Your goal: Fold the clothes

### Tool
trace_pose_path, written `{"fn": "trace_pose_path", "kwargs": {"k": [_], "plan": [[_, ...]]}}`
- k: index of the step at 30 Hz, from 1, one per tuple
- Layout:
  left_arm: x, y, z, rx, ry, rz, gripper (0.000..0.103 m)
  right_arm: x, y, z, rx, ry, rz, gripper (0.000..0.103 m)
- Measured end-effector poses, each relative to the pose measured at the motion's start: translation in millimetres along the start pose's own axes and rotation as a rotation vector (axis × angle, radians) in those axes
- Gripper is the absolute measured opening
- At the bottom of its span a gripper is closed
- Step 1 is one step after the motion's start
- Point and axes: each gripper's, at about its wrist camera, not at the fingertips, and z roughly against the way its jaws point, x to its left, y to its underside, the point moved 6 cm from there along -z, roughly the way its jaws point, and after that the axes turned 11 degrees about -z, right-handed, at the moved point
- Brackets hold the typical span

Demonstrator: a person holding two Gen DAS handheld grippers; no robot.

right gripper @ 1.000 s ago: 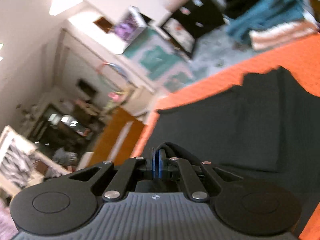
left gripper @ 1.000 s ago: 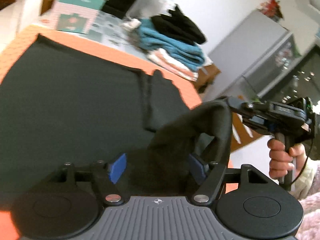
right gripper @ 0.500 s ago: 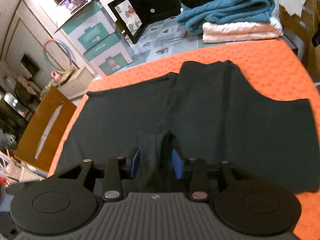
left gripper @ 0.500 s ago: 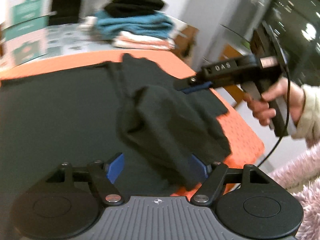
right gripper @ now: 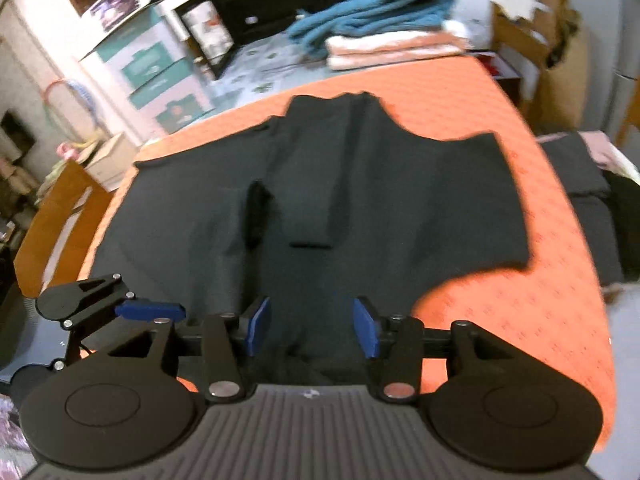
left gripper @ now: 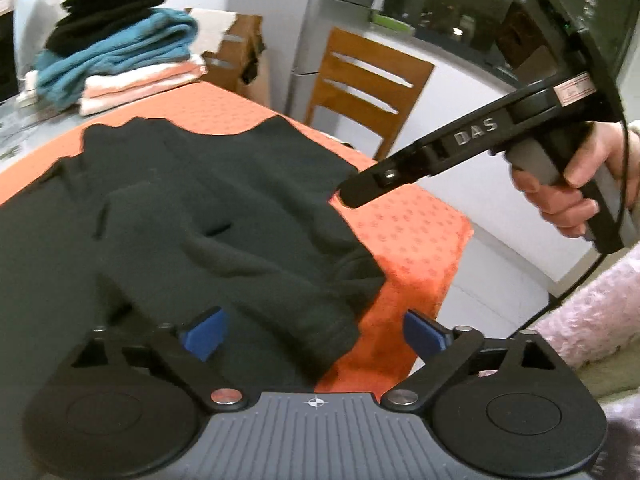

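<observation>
A dark long-sleeved top lies spread on the orange tablecloth, one sleeve folded in over its body. In the left wrist view a bunched fold of the top rests on the table. My left gripper straddles its near end, jaws opening wide, blue pads clear of the cloth. My right gripper hovers over the top's near edge, jaws opening, and nothing is pinched. A hand holds the right gripper above the fold's right side. One blue pad of my left gripper shows at the left.
A stack of folded clothes, black, teal and pink, sits at the table's far end. Boxes stand behind it. A wooden chair is past the far right corner. More dark cloth lies off the table's right edge.
The cloth that both grippers held lifted now lies on the top. The right jaws went from shut to open, and the left jaws spread wider. Both grippers swung round.
</observation>
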Motion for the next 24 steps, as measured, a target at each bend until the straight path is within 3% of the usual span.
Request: {"fn": "trace_pose_path", "kwargs": {"k": [3,5,7,10,16,24], "plan": [[-2,2,-14,0.034,-0.026,-0.018,0.093,-18,10,13,-0.021,0.040,-0.040,0.053],[-2,2,-17,0.043,-0.053,-0.028,0.072,-27,16,20,-0.029,0.062,-0.060,0.053],[2,0,-15,0.032,-0.045,-0.007,0.036,-34,23,23,-0.028,0.081,-0.071,0.053],[9,-3,-8,0.006,-0.034,0.028,0.010,-40,32,25,-0.026,0.102,-0.080,0.053],[40,-23,27,-0.076,-0.077,0.128,0.008,-42,37,23,-0.021,0.102,-0.086,0.053],[128,-85,66,-0.166,-0.213,0.175,0.008,-40,38,15,-0.014,0.100,-0.098,0.053]]}}
